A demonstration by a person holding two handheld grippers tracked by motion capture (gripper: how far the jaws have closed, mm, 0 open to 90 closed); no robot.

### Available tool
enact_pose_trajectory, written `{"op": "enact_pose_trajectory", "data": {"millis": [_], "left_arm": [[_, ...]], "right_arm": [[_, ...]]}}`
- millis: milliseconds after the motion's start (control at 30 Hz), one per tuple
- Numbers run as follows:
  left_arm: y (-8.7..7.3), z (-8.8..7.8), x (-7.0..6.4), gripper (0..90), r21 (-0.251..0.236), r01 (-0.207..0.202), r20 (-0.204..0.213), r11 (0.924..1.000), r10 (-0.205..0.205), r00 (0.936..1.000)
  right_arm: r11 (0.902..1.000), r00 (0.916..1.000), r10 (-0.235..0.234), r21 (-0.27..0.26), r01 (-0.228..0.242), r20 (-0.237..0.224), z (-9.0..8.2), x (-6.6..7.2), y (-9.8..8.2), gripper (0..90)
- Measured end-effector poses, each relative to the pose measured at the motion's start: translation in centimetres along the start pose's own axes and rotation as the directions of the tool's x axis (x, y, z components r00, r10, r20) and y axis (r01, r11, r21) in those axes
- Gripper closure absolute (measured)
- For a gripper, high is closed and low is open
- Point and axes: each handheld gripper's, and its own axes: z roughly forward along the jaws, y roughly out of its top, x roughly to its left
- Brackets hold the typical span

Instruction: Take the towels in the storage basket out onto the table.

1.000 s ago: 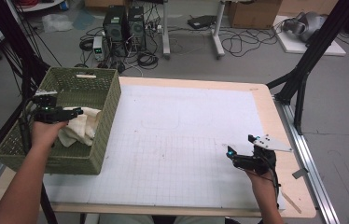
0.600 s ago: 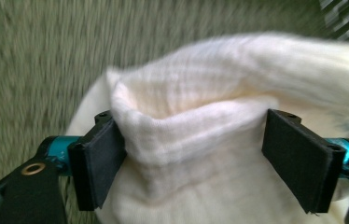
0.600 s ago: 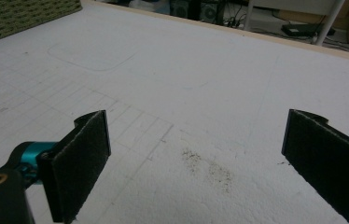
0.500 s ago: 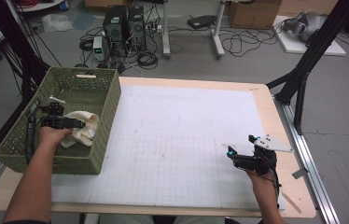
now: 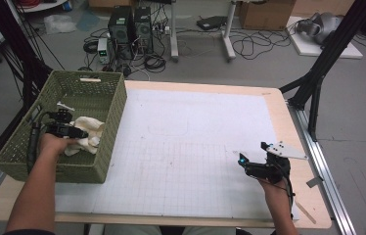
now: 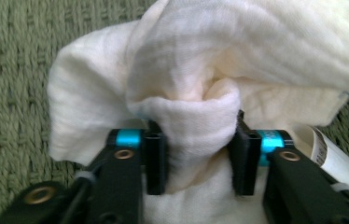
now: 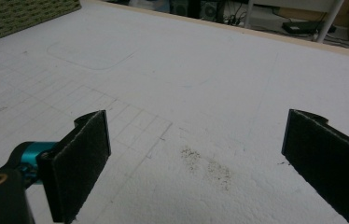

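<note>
The cream cloth (image 5: 87,134) lies crumpled inside the green woven basket (image 5: 103,155), which sits at the left edge of the counter (image 5: 195,142), partly over the white gridded mat (image 5: 181,196). In the high view the left claw (image 5: 80,133) reaches down into the basket from the person's left hand (image 5: 54,144), its tips buried in the cloth. In the left gripper view the left claw (image 6: 195,158) has its two black jaws drawn in on a bunched fold of the cloth (image 6: 210,70), the fabric bulging up and out above the pads; the pinched fold fills the gap between them, and the green weave of the basket (image 6: 14,70) shows behind. A white tag (image 6: 338,161) with dark print pokes out from under the cloth at the lower right of that view. A black cable loops from the gripper over the basket's near-left rim. The right claw (image 5: 242,161) rests low over the mat near the counter's right side, well apart from the basket, held by the right hand (image 5: 271,186), with its grey three-cornered plate pointing to the right. In the right gripper view the right claw (image 7: 196,163) stands spread wide with nothing between the felt-faced pads, over bare mat (image 7: 200,93) marked with faint pencil lines and a few dark specks.
</note>
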Motion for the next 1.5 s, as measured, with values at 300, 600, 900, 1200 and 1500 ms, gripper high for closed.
{"op": "enact_pose_trajectory", "data": {"millis": [300, 600, 900, 1200, 1500], "left_arm": [[0.4, -3.4, 1.4, 69.1, -0.266, 0.049, 0.016, 0.9627, -0.047, 0.9988], [0.3, -7.5, 1.4, 68.7, -0.541, 0.077, 0.104, 0.8379, -0.023, 0.9943], [0.2, -10.8, 0.9, 68.7, -0.676, 0.084, 0.135, 0.732, 0.012, 0.9908], [1.0, -14.3, -2.8, 68.6, -0.736, 0.022, 0.177, 0.6769, 0.16, 0.9711], [1.7, -14.5, -8.8, 68.4, -0.746, -0.032, 0.24, 0.6648, 0.314, 0.9185]], "right_arm": [[0.9995, 0.9995, 0.031, -0.004, -0.031, 0.011, -0.3, -0.4, -0.1, 7.1], [0.9998, 0.9997, 0.021, -0.005, -0.021, 0.011, -0.3, -0.3, -0.1, 7.1], [0.9998, 0.9998, 0.019, 0.0, -0.019, 0.011, -0.3, -0.3, -0.1, 7.1], [0.9998, 0.9997, 0.021, -0.001, -0.021, 0.01, -0.3, -0.2, 0.0, 7.2], [0.9998, 0.9998, 0.016, -0.009, -0.016, 0.01, -0.4, -0.3, 0.0, 7.2]]}}
